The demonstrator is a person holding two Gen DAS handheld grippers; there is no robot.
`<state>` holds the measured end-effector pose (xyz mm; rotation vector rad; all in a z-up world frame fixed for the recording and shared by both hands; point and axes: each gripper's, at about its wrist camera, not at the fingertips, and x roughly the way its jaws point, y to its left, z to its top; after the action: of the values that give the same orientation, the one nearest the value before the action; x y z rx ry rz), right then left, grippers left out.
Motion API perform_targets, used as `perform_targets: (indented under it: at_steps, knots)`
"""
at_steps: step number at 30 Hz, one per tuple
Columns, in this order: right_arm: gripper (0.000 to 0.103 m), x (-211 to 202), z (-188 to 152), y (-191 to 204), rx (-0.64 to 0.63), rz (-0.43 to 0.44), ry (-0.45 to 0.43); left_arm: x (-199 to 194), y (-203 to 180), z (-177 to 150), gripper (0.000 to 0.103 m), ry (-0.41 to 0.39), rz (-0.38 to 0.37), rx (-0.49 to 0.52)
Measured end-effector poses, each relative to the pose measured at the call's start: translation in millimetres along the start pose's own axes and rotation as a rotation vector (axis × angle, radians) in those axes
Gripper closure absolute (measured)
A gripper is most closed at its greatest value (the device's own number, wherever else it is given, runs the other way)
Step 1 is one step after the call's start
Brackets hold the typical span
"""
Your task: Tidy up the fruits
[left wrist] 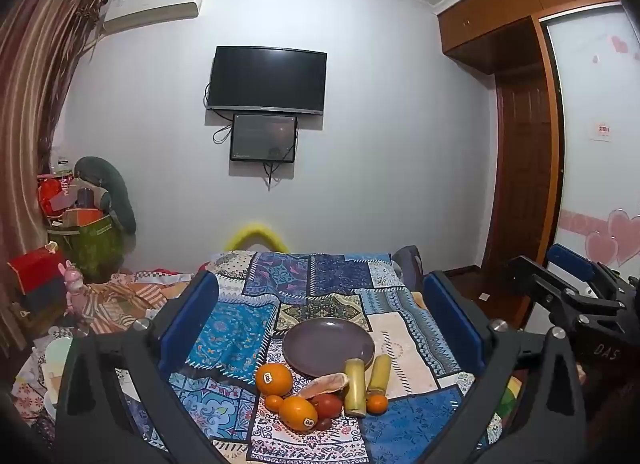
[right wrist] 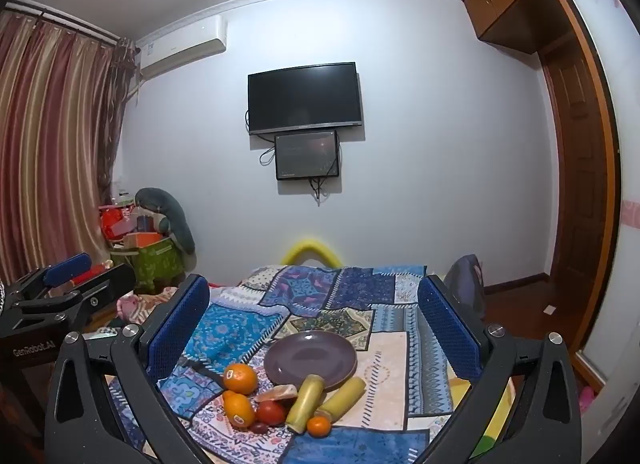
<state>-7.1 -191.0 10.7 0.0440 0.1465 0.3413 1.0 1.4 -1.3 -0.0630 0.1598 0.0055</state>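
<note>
Nothing looks sorted yet: the plate [left wrist: 328, 346] is bare, the fruit [left wrist: 320, 394] lies heaped just in front of it, and the left gripper [left wrist: 320, 322] and right gripper [right wrist: 314, 322] both gape empty.

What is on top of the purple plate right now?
Nothing lies on the purple plate; its whole surface shows bare. The fruits lie beside it on the patchwork cloth; what's under the plate is hidden.
</note>
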Motion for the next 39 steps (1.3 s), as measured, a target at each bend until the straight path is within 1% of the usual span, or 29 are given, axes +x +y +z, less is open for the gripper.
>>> perform_targets:
  at_steps: [6, 39]
  knots:
    - [0.000, -0.3, 2.6, -2.1, -0.001, 0.006, -0.006, -0.8, 0.4, 4.4, 0.000, 0.000, 0.001, 0.004]
    - [0.000, 2.5, -2.2, -2.9, 0.007, 0.001, -0.005, 1.4, -1.3, 1.9, 0.000, 0.002, -0.017, 0.015]
